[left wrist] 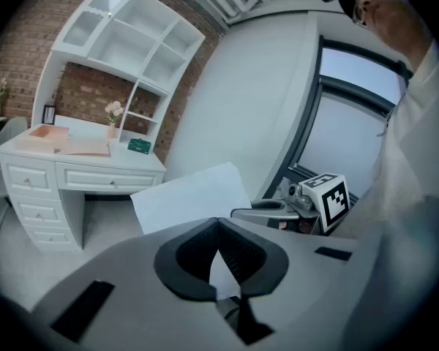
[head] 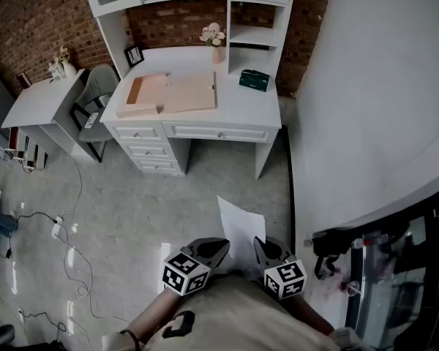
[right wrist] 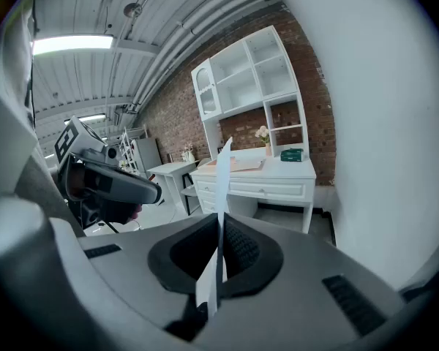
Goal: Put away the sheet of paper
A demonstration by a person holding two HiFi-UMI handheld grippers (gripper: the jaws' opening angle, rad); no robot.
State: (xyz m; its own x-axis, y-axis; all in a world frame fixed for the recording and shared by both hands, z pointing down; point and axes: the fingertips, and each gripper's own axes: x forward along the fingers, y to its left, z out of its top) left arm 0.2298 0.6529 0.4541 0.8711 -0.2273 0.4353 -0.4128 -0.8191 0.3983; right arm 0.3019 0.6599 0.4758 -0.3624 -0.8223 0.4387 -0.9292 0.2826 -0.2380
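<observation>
A white sheet of paper [head: 241, 224] hangs over the grey floor, close to my body. My left gripper [head: 221, 248] pinches its lower left edge and my right gripper [head: 260, 246] its lower right edge. In the left gripper view the jaws [left wrist: 218, 224] meet with a white sliver between the pads, and the sheet [left wrist: 190, 194] spreads beyond them. In the right gripper view the sheet [right wrist: 222, 172] stands edge-on, clamped in the shut jaws [right wrist: 221, 224]. An open tan folder [head: 173, 93] lies on the white desk [head: 241, 107] ahead.
A green box [head: 254, 80], a flower vase [head: 216, 38] and a small picture frame [head: 134, 55] stand on the desk. A grey chair [head: 95, 97] and a white side table [head: 40, 107] are to its left. Cables [head: 62, 229] trail on the floor. A white wall [head: 373, 86] runs along the right.
</observation>
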